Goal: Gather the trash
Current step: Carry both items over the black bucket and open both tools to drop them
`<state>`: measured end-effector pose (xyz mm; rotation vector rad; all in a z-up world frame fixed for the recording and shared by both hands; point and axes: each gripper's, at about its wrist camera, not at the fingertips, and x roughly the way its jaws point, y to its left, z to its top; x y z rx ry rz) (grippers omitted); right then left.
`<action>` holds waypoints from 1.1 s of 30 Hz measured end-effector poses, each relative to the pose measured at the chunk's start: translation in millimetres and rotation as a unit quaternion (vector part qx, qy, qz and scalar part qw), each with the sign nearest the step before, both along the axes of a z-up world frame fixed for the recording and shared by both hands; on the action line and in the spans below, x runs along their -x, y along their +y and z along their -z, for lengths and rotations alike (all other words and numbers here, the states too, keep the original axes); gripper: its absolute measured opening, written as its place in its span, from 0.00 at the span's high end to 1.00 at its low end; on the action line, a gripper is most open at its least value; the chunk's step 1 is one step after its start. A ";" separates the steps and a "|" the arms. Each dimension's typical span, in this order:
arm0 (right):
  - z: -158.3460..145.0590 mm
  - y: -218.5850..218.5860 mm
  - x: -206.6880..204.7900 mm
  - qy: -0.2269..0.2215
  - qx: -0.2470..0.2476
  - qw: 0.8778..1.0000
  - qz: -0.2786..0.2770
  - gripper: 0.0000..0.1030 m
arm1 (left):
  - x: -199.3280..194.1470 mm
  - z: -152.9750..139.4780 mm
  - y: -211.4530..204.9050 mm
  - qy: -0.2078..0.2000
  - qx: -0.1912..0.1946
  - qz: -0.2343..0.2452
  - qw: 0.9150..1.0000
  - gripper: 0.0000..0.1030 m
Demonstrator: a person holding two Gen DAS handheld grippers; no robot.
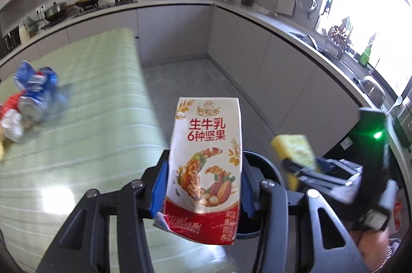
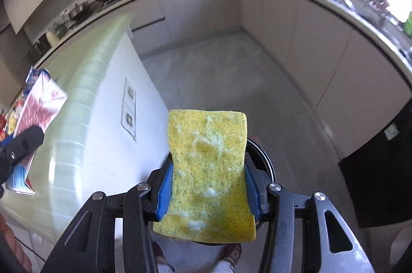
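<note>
A white and red milk carton (image 1: 206,134) stands upright between the blue pads of my left gripper (image 1: 206,170), which is shut on it. Behind the carton the rim of a dark round bin (image 1: 262,162) shows, just off the table's right edge. My right gripper (image 2: 207,185) is shut on a yellow sponge (image 2: 208,175), with the same bin's rim (image 2: 262,159) under and behind it. In the left wrist view the sponge (image 1: 296,146) and right gripper (image 1: 296,167) sit to the right of the carton. The right wrist view shows the carton (image 2: 38,105) at far left.
Crushed blue cans (image 1: 36,87) and crumpled white trash (image 1: 11,126) lie at the left of the green striped table (image 1: 90,92). Grey floor and an L-shaped kitchen counter (image 1: 231,7) lie beyond. A black appliance (image 2: 381,170) stands at right. A person's shoes (image 2: 231,255) are below.
</note>
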<state>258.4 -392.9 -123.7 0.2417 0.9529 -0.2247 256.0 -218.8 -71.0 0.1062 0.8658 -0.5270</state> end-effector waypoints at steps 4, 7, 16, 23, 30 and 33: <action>25.9 -19.1 -9.7 0.026 -0.019 0.999 -0.030 0.50 | 6.8 20.3 -35.4 0.027 -0.006 -0.006 1.000 0.52; 44.8 -29.2 -17.8 0.040 -0.032 0.997 -0.050 0.42 | 5.9 38.6 -49.9 0.034 -0.018 -0.028 0.999 0.52; 65.8 -69.0 -17.3 0.020 -0.032 0.999 -0.039 0.20 | -4.3 99.9 -80.8 0.081 -0.055 -0.046 0.994 0.51; 76.1 -98.9 -11.5 0.020 -0.020 1.000 -0.007 0.20 | -15.3 114.3 -98.7 0.094 -0.077 -0.068 0.990 0.28; 48.8 -92.4 -11.8 0.013 -0.013 1.000 -0.006 0.20 | -1.9 75.1 -101.8 0.041 -0.091 -0.076 0.992 0.28; 25.3 -91.5 -4.5 -0.002 -0.012 1.000 0.002 0.20 | -1.7 56.6 -95.8 0.035 -0.086 -0.077 0.993 0.28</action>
